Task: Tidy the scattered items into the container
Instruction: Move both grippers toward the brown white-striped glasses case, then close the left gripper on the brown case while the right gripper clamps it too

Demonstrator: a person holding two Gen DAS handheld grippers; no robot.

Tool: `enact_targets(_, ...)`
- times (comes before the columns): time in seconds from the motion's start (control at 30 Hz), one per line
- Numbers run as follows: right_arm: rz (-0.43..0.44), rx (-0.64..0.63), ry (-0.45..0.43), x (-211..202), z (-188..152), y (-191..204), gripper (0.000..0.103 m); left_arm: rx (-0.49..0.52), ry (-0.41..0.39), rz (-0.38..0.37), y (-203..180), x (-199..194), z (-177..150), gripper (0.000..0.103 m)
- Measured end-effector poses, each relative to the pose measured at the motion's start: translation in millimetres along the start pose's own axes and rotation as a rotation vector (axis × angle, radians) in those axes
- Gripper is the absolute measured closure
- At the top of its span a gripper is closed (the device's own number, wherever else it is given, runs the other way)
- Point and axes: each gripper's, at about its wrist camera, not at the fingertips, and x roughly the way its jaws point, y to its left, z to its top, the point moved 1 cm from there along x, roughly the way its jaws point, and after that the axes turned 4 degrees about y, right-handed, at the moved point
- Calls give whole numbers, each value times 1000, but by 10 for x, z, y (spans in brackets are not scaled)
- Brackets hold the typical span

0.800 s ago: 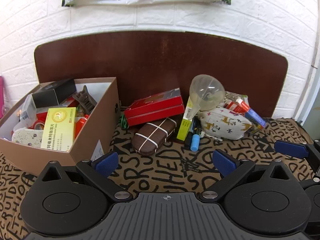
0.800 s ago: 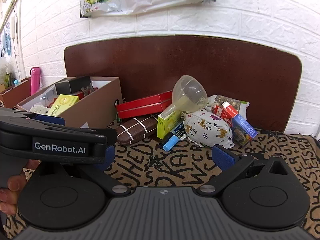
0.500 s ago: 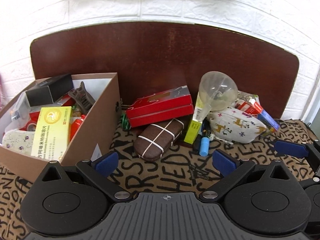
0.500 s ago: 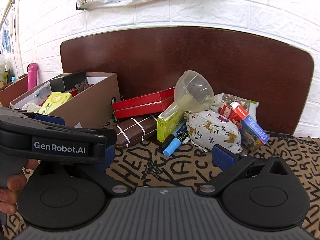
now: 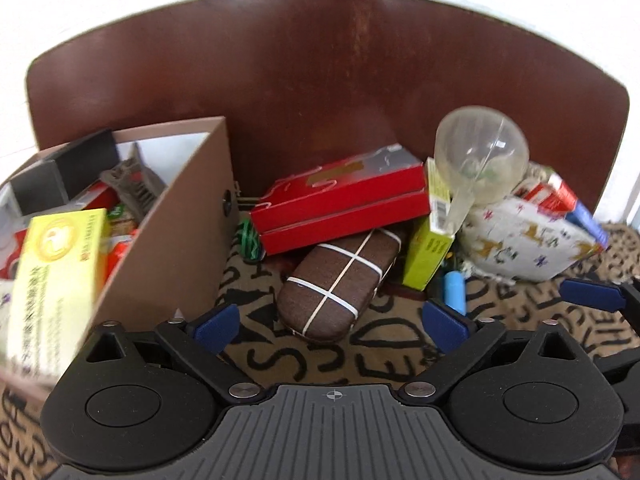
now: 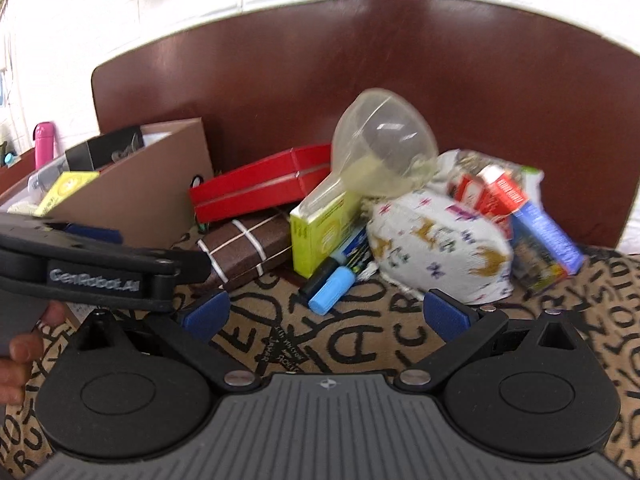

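Scattered items: heaped on the patterned cloth [image 5: 320, 360] of the table, against the dark brown backboard [image 5: 320, 80], ahead of both tools. Cardboard box [image 5: 176, 240] (the container): at far left of the heap, already partly filled, with a yellow-green carton [image 5: 56, 272] leaning at its near corner.

Left tool [image 5: 332, 326]: jaws spread wide, nothing between the blue pads. Brown glasses case [image 5: 340, 284] with white crossed bands: directly ahead, lying slantwise, near end just beyond the gap between the fingertips, not touched. Red box [image 5: 344, 204]: behind the case, resting partly on top of it, close beside the cardboard box. Green rubber bands [image 5: 250, 240]: tucked between red box and cardboard box.

Right tool [image 6: 326, 316]: jaws spread wide, nothing held. Blue-capped marker [image 6: 330, 284]: just ahead of the gap, slightly left of centre, apart from the pads. Lime-green carton [image 6: 320, 232]: upright behind the marker. Clear plastic funnel [image 6: 380, 140]: leaning on top of that carton, spout pointing down-left. White patterned pouch [image 6: 440, 248]: ahead of the right fingertip, near it; contact cannot be told. Red-and-blue cartons [image 6: 532, 224]: right of the pouch, tilted against the backboard.

Left tool body visible at left of the right wrist view, with part of a hand [image 6: 20, 356] on its grip.
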Motion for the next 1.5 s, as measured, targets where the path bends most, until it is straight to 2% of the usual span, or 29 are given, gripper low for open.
enact_targets(0.23, 60, 15, 47, 314, -52, 42, 1, 26, 43, -21, 40, 335, 59, 4)
enact_targets(0.37, 61, 20, 56, 445, -83, 51, 1, 31, 73, -24, 59, 541, 84, 6)
enact_targets(0.43, 63, 27, 55, 506, -90, 47, 3, 19, 101, -32, 92, 659, 90, 9)
enact_targets(0.5, 58, 16, 47, 557, -103, 63, 5, 5, 143, -54, 148, 797, 86, 18)
enact_targets(0.53, 48, 1, 40, 582, -107, 83, 7, 6, 137, -57, 168, 825, 83, 18)
enact_targets(0.6, 31, -31, 23, 627, -109, 132, 12, 44, 124, -65, 149, 821, 89, 29)
enact_targets(0.83, 65, -114, 25, 643, -118, 330, 18, 130, 109, -87, 42, 690, -18, 40)
enact_targets(0.9, 155, -115, 27, 593, -150, 358, 35, 111, 129, -138, 15, 645, -66, 42)
enact_targets(0.93, 184, -113, 32, 564, -159, 385, 39, 101, 133, -157, -4, 607, -93, 42)
enact_targets(0.97, 170, -122, 30, 534, -173, 424, 40, 89, 133, -163, -10, 576, -118, 42)
enact_targets(1.17, 175, -157, 47, 286, -275, 558, 38, 51, 152, -181, 13, 370, -301, 42)
enact_targets(1.27, 180, -174, 63, 86, -413, 660, 35, 44, 177, -213, 23, 195, -449, 42)
enact_targets(1.47, 254, -147, 122, -432, -934, 854, 31, 132, 178, -257, 5, -257, -988, 41)
enact_targets(1.5, 258, -138, 132, -482, -994, 885, 29, 146, 177, -266, -14, -328, -1045, 36)
